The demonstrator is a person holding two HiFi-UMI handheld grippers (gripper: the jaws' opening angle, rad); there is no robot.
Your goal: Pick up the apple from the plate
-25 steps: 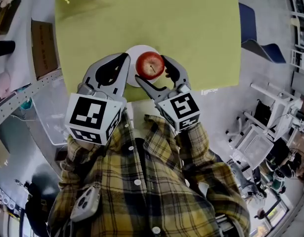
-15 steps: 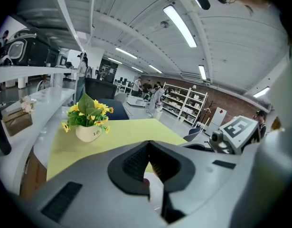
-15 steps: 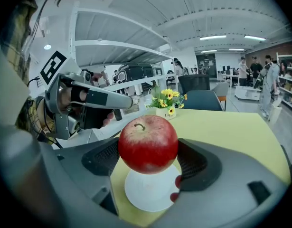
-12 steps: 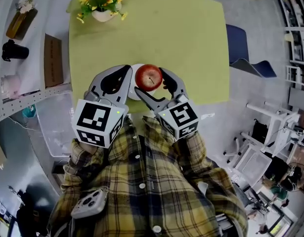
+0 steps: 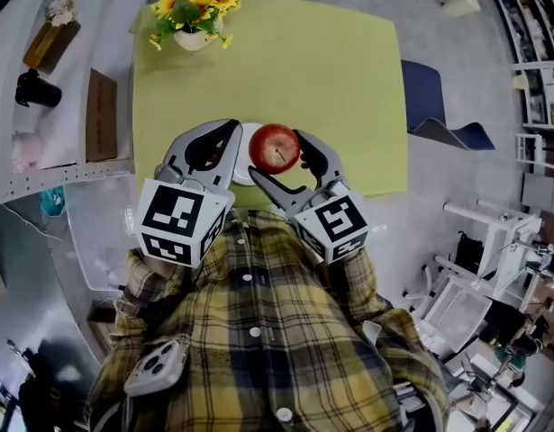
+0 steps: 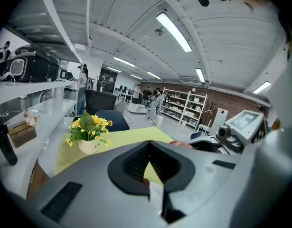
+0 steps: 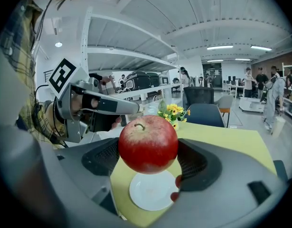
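Observation:
A red apple point(image 5: 274, 147) point(image 7: 148, 144) hangs in the air between the jaws of my right gripper point(image 5: 275, 150) point(image 7: 148, 156), which is shut on it. Below it, on the green table point(image 5: 331, 79), lies the white plate point(image 7: 150, 192) point(image 5: 244, 154), bare in the right gripper view and partly hidden in the head view. My left gripper point(image 5: 230, 131) point(image 6: 148, 151) hovers just left of the plate, its jaws shut with nothing between them. The apple's top point(image 6: 183, 144) peeks over the left gripper's body.
A vase of sunflowers point(image 5: 194, 16) point(image 6: 91, 133) stands at the table's far left corner. A blue chair point(image 5: 431, 88) is at the table's right. Left of the table runs a shelf with a brown box point(image 5: 101, 115) and a black cup point(image 5: 35, 88).
The head camera has tilted so more of the far table and the flowers show. The right gripper keeps the apple, which now sits right of the plate rather than over it.

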